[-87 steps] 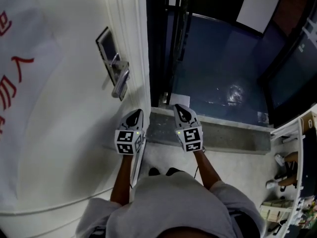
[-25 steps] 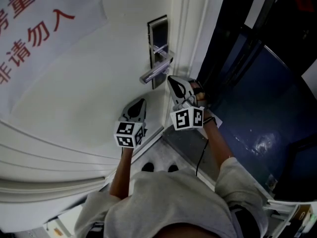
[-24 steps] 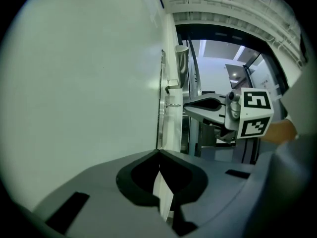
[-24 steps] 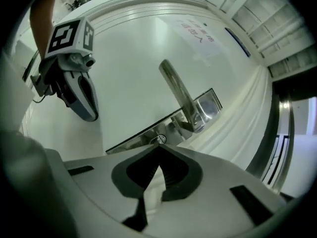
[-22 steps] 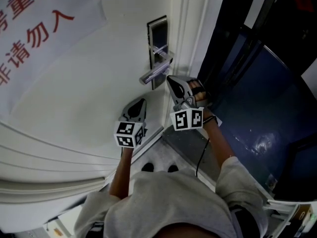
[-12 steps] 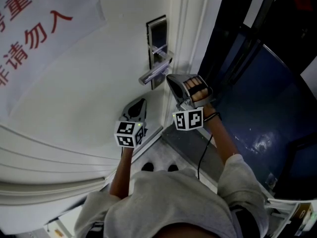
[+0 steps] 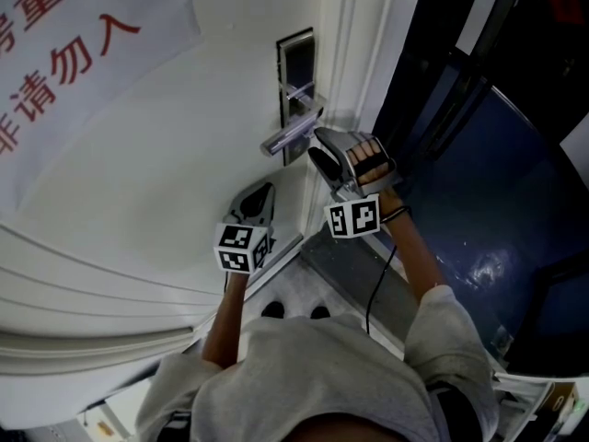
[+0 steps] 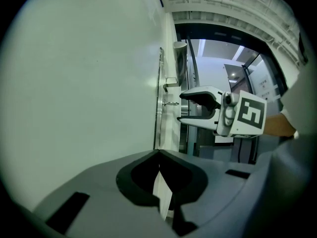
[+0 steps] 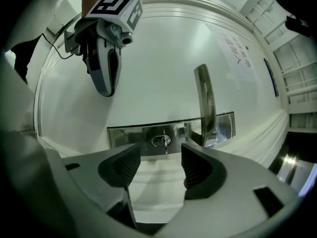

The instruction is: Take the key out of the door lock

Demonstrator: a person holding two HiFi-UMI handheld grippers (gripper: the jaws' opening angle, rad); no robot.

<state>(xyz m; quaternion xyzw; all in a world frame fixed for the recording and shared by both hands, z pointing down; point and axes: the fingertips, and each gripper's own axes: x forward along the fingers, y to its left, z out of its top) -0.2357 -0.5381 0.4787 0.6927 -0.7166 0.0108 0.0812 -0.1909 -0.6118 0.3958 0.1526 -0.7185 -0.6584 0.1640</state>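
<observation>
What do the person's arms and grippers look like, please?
The left gripper and right gripper are grey with dark tongs, each bearing a cube of black-and-white square markers. A black cable runs along the right forearm. The sleeves are short and grey.

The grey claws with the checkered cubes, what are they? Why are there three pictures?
They are grippers, one held in each of a person's hands. One picture comes from a camera on the person's head, looking down; the other two from a camera on each gripper. The person faces a white door. The right gripper points at the lock plate by the handle, where a small key sticks out. Its fingers have just been opening and hold nothing; the key is just ahead of them. The left gripper waits nearby, shut.
</observation>
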